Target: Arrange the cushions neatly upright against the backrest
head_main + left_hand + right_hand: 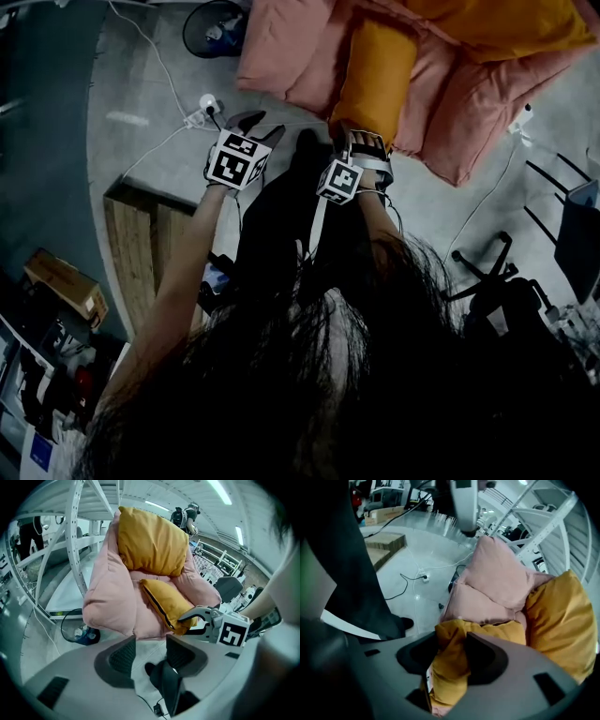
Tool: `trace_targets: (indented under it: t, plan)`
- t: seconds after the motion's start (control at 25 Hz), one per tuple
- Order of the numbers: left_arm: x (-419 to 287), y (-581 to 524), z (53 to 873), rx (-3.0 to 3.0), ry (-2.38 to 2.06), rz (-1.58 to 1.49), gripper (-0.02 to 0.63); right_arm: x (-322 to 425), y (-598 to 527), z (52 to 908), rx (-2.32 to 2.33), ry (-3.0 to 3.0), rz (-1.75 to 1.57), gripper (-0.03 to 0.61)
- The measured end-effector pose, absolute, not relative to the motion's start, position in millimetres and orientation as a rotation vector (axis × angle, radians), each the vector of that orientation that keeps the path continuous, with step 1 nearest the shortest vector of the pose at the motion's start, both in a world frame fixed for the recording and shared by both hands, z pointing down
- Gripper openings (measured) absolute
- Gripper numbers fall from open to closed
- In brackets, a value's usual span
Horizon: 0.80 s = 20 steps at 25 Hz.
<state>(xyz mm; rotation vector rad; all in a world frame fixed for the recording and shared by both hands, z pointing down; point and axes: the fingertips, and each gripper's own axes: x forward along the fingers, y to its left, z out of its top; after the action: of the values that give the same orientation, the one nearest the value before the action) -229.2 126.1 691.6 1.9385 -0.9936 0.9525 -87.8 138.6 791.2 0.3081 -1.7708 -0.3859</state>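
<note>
The left tongs [149, 645] stand partly open and grip nothing. Only the grey floor [141, 94] and the person's dark shoe [166, 683] show between the jaws. These tongs hang above the floor, just short of the front of the pink armchair [110, 597].

The right tongs [451, 644] are closed on the near end of the small yellow cushion [447, 677]. Its fabric fills the gap between the jaws and bunches there. The small yellow cushion rests tilted on the armchair seat, with its near end at the seat's front edge and its far end toward the backrest.

Beyond it, the large yellow cushion [151, 541] stands upright against the top of the backrest. A white metal frame [75, 536] rises behind the armchair.
</note>
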Motion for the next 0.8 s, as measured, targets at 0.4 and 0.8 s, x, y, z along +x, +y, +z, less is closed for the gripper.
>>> trace_targets:
  t: [0.4, 0.8]
  plan:
    - [-216, 117, 681, 1.987, -0.969, 0.943, 0.21, -54, 105, 701, 0.669, -1.996, 0.018, 0.129]
    - [-193, 66, 649, 2.099, -0.943, 0.917, 0.21, -5, 67, 629, 0.897, -2.054, 0.33, 0.117]
